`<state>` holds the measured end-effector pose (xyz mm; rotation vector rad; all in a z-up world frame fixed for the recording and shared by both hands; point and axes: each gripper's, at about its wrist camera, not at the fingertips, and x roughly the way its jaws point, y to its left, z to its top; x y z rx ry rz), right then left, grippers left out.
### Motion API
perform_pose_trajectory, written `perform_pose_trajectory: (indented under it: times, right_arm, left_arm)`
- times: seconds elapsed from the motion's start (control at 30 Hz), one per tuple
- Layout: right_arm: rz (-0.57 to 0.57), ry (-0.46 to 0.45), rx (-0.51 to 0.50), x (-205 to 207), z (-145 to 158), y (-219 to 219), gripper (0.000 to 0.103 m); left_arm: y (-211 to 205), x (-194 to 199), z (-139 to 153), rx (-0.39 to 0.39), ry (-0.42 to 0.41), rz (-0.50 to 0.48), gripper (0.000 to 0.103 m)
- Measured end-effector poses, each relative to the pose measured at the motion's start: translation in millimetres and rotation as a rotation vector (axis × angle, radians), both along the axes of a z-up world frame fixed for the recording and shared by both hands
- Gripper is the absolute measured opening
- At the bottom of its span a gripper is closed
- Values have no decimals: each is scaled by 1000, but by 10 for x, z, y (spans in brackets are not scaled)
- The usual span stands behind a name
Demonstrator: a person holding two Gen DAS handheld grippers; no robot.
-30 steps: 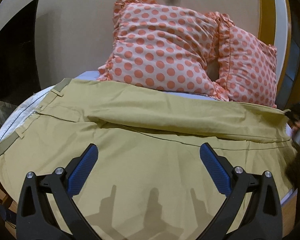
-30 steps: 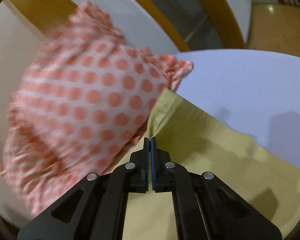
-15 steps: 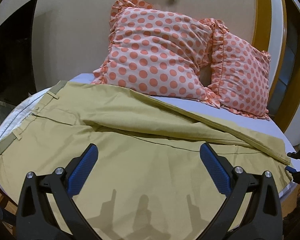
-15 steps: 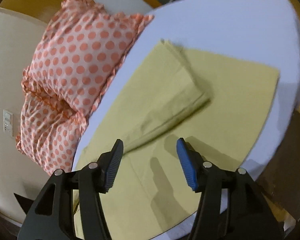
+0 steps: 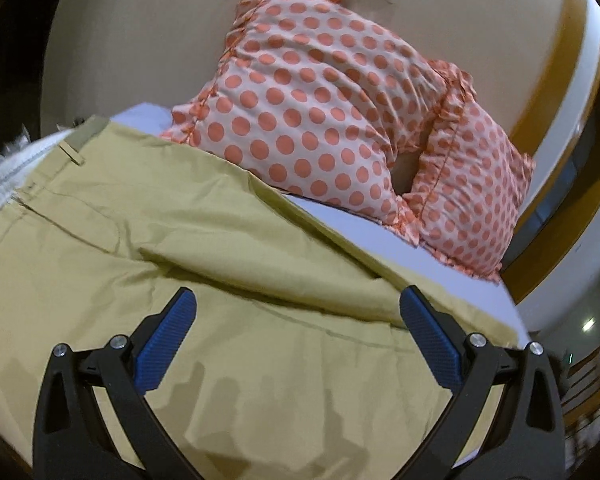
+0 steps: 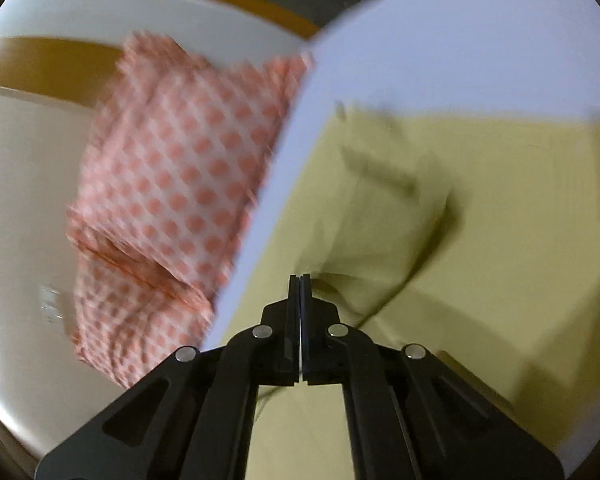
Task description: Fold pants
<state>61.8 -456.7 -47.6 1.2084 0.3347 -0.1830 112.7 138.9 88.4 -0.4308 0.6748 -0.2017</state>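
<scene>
Pants (image 5: 228, 240) below spread left gripper (image 5: 296, 320), right gripper (image 6: 300, 280) pinching fabric

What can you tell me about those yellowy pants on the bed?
The pants are khaki-tan, of thin woven cloth, and lie spread out flat on the pale bed sheet. One leg is folded over the other, leaving a long soft ridge. The waistband with its belt loops is at the left end. The far edge lies close by the spotted pillows. The right gripper is shut on a fold of the cloth; the open left gripper hovers above.
</scene>
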Motion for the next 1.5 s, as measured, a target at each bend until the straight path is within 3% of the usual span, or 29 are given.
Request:
perform_pose_trajectory:
  times: [0.13, 0.23, 0.3, 0.37, 0.43, 0.5, 0.57, 0.73, 0.8, 0.83, 0.87, 0.93, 1.07, 1.2, 1.3, 1.4, 1.43, 1.5]
  right_arm:
    - [-102, -61, -81, -528, 150, -199, 0]
    - [17, -25, -7, -499, 125, -213, 1]
    - [108, 30, 14, -384, 142, -83, 11]
    - [193, 54, -5, -232, 197, 134, 51]
    - [252, 91, -25, -60, 227, 367, 59]
    - [305, 159, -1, 145, 174, 534, 59]
    - [297, 209, 44, 315, 87, 620, 49]
    - [93, 221, 154, 429, 45, 598, 51]
    - [72, 222, 122, 454, 46, 624, 47]
    - [67, 241, 82, 453, 30, 624, 21]
    - [69, 239, 69, 440, -45, 588, 3]
    - [84, 169, 94, 374, -142, 507, 2]
    - [85, 47, 25, 130, -41, 478, 2]
    - [100, -16, 3, 91, 56, 457, 2]
    - [107, -47, -3, 90, 117, 457, 2]
    - [115, -78, -15, 92, 184, 471, 2]
    - [116, -88, -18, 88, 203, 469, 2]
    - [121, -111, -26, 96, 256, 463, 2]
  left_arm:
    - [130, 430, -47, -73, 64, 10, 101]
    - [144, 763, -104, -59, 139, 52, 100]
    - [93, 804, -91, -56, 130, 62, 100]
    - [-5, 762, -46, 8, 89, 68, 101]
    - [-120, 717, -16, 96, 56, 62, 101]
    - [-224, 699, -2, 171, 43, 50, 101]
    - [-296, 703, -4, 221, 38, 37, 101]
    - [-367, 792, -50, 271, 65, 31, 101]
    - [-373, 851, -69, 270, 79, 23, 101]
    - [-368, 894, -78, 268, 85, 18, 101]
    - [-363, 938, -87, 266, 91, 15, 101]
    - [-340, 1026, -104, 255, 109, 14, 101]
    - [-248, 1327, -195, 184, 183, -5, 101]
    - [-225, 1628, -333, 140, 275, -16, 98]
    - [-231, 1793, -453, 129, 352, 5, 89]
    - [-160, 1893, -626, 51, 427, 53, 73]
    - [-145, 1913, -651, 46, 426, 64, 62]
    - [-99, 1930, -649, 59, 394, 94, 22]
